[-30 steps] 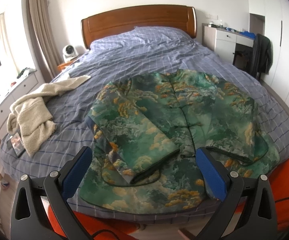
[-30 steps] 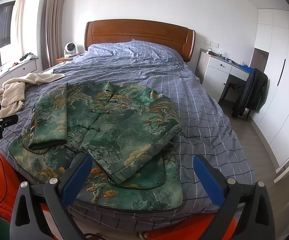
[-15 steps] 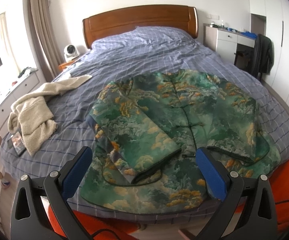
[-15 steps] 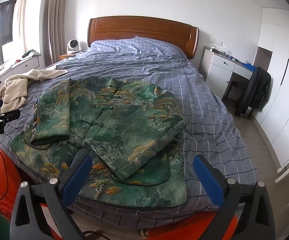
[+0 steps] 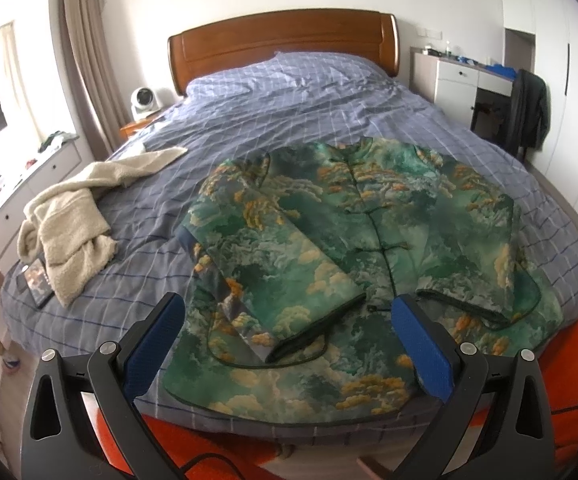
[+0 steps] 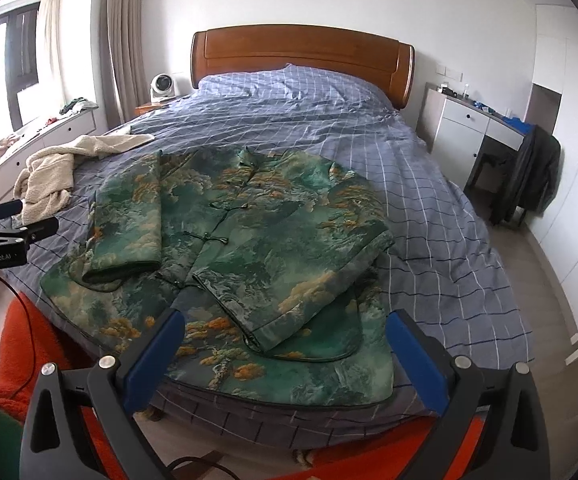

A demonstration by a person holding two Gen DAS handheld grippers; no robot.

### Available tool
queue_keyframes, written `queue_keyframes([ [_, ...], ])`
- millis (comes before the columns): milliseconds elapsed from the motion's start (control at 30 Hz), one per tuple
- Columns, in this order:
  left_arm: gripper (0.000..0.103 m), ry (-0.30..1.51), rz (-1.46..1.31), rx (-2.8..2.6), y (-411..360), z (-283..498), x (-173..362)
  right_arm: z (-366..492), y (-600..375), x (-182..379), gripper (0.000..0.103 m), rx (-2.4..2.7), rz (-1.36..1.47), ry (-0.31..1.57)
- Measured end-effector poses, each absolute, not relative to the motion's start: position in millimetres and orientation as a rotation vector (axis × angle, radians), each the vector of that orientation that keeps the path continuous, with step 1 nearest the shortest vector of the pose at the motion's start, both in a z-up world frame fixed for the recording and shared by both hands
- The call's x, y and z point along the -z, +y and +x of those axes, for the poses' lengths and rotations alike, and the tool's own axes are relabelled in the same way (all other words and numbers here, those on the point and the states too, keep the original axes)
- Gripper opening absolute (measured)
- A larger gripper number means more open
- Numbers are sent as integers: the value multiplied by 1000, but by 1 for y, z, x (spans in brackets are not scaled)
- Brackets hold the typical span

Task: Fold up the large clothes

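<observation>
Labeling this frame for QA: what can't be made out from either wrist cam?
- Jacket back and hem underside: both views, hidden by its own folded layers.
- Dark item beside the cream blanket: left view, partly covered, too small.
- Desk clutter: both views, too small.
- Left gripper, right gripper: handles cut off by the bottom edge.

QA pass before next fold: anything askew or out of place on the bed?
Jacket lies flat, both sleeves folded in. Oddities: a crumpled cream towel at the bed's left edge, beside a dark flat item.

White-walled bedroom: wooden headboard [image 6: 301, 54], checked bedspread [image 6: 409, 168], white desk [image 6: 473, 128], curtained window [image 5: 29, 72].
</observation>
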State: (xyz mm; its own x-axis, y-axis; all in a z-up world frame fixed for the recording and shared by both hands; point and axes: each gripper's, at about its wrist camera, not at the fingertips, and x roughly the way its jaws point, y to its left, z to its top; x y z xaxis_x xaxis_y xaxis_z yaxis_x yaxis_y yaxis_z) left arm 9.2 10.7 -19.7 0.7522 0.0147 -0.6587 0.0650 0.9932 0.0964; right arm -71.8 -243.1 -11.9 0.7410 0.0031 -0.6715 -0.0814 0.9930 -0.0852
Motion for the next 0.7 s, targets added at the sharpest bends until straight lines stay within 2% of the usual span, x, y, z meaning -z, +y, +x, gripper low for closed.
queue_keyframes([
  [467, 103, 726, 126, 9, 13, 7, 26, -63, -225, 19, 103, -119, -195, 727],
  [700, 103, 705, 131, 0, 13, 4, 21, -8, -189, 85, 102, -276, -456, 822],
])
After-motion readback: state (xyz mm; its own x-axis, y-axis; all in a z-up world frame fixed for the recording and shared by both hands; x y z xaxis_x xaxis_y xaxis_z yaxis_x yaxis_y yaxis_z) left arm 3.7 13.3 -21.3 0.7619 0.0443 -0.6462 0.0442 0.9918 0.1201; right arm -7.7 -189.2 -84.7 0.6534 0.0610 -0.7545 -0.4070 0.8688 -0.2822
